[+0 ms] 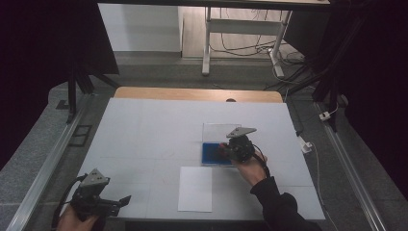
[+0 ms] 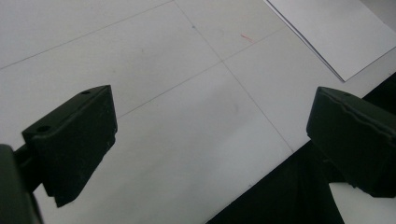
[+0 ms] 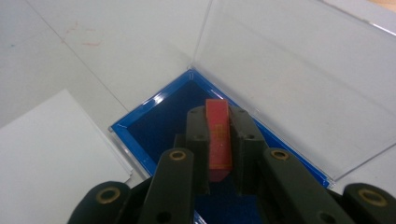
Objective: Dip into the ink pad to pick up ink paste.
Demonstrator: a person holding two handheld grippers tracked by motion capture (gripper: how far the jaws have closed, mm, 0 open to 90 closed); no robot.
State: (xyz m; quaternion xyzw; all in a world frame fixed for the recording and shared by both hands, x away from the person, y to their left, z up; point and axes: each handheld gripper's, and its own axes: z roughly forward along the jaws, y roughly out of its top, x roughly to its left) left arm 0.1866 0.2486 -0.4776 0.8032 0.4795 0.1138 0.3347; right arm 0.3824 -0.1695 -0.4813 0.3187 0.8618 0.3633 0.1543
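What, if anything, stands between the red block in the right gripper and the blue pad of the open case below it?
Nothing visible. The right gripper holds the red block just over the blue pad; the clear lid is swung open behind it, out of the way.

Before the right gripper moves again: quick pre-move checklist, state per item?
1. Grip on the red block: ok. The right gripper has both jaws closed against its sides.
2. Blue box open: ok. Its clear lid stands raised behind the blue inside.
3. Block over the box: ok in the right gripper view, with blue lining beneath and ahead of the jaws.
4. Block touching the lining: cannot tell, its lower end is hidden.
5. Left gripper out of the way: ok. Open, holding nothing, near the table's front left corner.
6. White sheet apart from the box: ok, it lies nearer the person.
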